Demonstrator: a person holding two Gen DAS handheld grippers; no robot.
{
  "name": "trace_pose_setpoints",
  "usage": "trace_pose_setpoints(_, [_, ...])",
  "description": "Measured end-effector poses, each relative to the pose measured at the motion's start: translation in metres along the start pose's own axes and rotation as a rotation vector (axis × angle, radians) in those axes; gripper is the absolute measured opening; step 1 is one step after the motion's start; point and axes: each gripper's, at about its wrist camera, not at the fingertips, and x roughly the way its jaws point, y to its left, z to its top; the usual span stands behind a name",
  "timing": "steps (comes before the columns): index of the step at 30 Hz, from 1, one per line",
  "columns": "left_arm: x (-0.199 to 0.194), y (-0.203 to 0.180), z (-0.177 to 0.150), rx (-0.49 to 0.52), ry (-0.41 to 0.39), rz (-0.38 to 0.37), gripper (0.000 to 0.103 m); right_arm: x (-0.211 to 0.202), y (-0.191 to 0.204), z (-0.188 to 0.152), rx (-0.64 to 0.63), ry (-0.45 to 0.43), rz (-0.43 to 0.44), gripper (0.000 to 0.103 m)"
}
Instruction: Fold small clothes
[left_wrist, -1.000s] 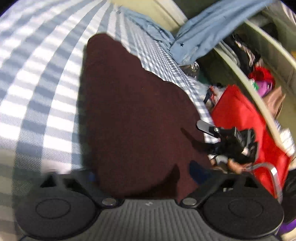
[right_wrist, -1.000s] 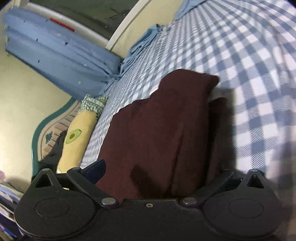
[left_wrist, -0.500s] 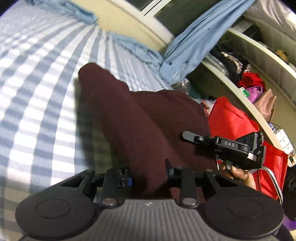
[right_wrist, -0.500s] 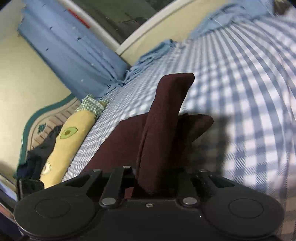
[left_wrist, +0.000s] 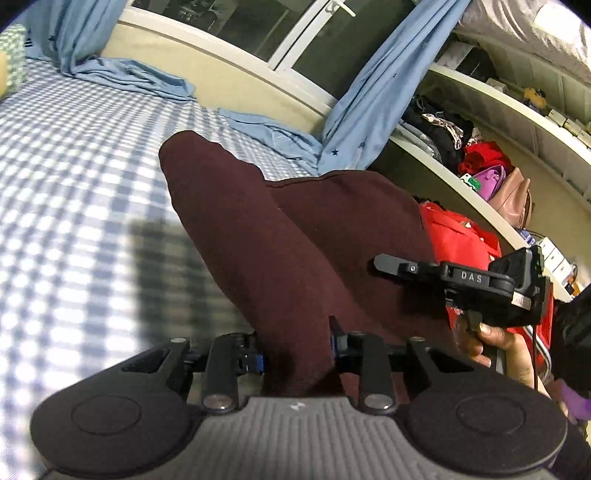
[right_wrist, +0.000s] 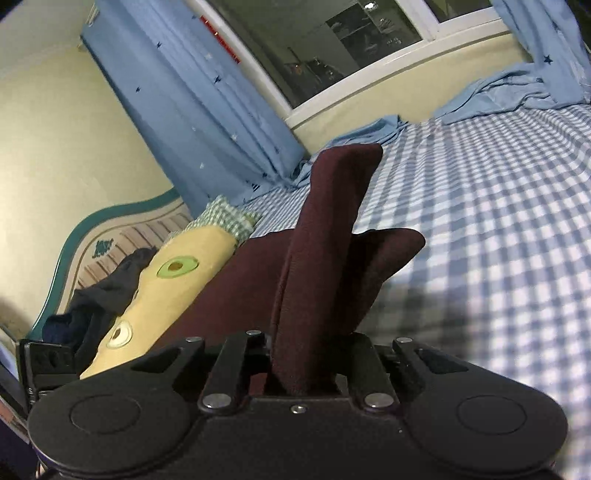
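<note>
— Both tongs are clamped on the same maroon garment (left_wrist: 295, 236), one edge each. My left tongs (left_wrist: 295, 354) pinch a bunched fold right at their tips; my right tongs (right_wrist: 306, 354) pinch another fold the same way.

— Where does the cloth sit from there?

— It runs forward from my left tongs, hanging over the blue checked bedsheet (left_wrist: 74, 192), and stretches to the right, where my other hand (left_wrist: 495, 339) grips the handle of the right tongs (left_wrist: 461, 277). From my right tongs it stands up in a tall ridge straight ahead, the rest drooping toward the sheet (right_wrist: 498, 221).

— Anything else close by?

— Left of my right tongs lies a yellow avocado pillow (right_wrist: 166, 288); blue curtains (right_wrist: 207, 122) hang beyond it.
</note>
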Motion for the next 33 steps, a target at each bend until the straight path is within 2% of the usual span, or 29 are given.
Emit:
trace_pose_setpoints(7, [-0.053, 0.049, -0.031, -0.032, 0.025, 0.032, 0.031, 0.037, 0.04, -0.053, 0.06, 0.038, 0.034, 0.016])
trace_pose_setpoints(10, [-0.055, 0.073, -0.045, -0.07, 0.055, 0.033, 0.031, 0.051, 0.037, -0.076, 0.122, 0.058, 0.036, 0.016])
trace_pose_setpoints(14, [-0.036, 0.092, -0.064, -0.103, 0.11, 0.051, 0.033, 0.074, 0.018, -0.105, 0.203, 0.106, 0.01, 0.016])
trace_pose_setpoints(16, [-0.035, 0.104, -0.077, -0.119, 0.101, 0.051, 0.037, 0.078, 0.006, -0.116, 0.219, 0.099, -0.009, 0.017])
trace_pose_setpoints(17, [-0.034, 0.108, -0.08, -0.136, 0.094, 0.045, 0.045, 0.078, -0.002, -0.119, 0.253, 0.094, 0.009, 0.017])
trace_pose_setpoints(18, [-0.034, 0.113, -0.083, -0.16, 0.093, 0.046, 0.061, 0.077, -0.013, -0.122, 0.302, 0.094, 0.024, 0.022])
trace_pose_setpoints(19, [-0.035, 0.117, -0.086, -0.185, 0.099, 0.049, 0.072, 0.075, -0.022, -0.125, 0.343, 0.093, 0.011, 0.038])
trace_pose_setpoints(20, [-0.038, 0.12, -0.088, -0.2, 0.098, 0.046, 0.091, 0.072, -0.03, -0.128, 0.386, 0.091, -0.005, 0.05])
trace_pose_setpoints(21, [-0.042, 0.122, -0.09, -0.21, 0.087, 0.041, 0.098, 0.068, -0.038, -0.131, 0.425, 0.082, 0.003, 0.068])
trace_pose_setpoints(22, [-0.051, 0.123, -0.092, -0.211, 0.059, 0.043, 0.098, 0.06, -0.045, -0.132, 0.449, 0.061, 0.05, 0.069])
trace_pose_setpoints(23, [-0.059, 0.123, -0.093, -0.201, 0.042, 0.055, 0.098, 0.052, -0.048, -0.131, 0.463, 0.041, 0.06, 0.072])
trace_pose_setpoints(25, [-0.079, 0.125, -0.095, -0.171, 0.013, 0.107, 0.098, 0.03, -0.052, -0.128, 0.451, 0.005, 0.03, 0.083])
trace_pose_setpoints(28, [-0.116, 0.118, -0.092, -0.124, -0.054, 0.182, 0.098, -0.007, -0.043, -0.124, 0.385, -0.017, 0.04, 0.083])
trace_pose_setpoints(30, [-0.137, 0.104, -0.089, -0.091, -0.095, 0.181, 0.098, -0.028, -0.029, -0.125, 0.343, -0.018, 0.116, 0.083])
trace_pose_setpoints(32, [-0.149, 0.085, -0.087, -0.061, -0.128, 0.149, 0.101, -0.043, -0.011, -0.134, 0.331, -0.005, 0.233, 0.084])
trace_pose_setpoints(33, [-0.151, 0.075, -0.087, -0.048, -0.137, 0.125, 0.102, -0.046, -0.001, -0.141, 0.332, 0.002, 0.281, 0.088])
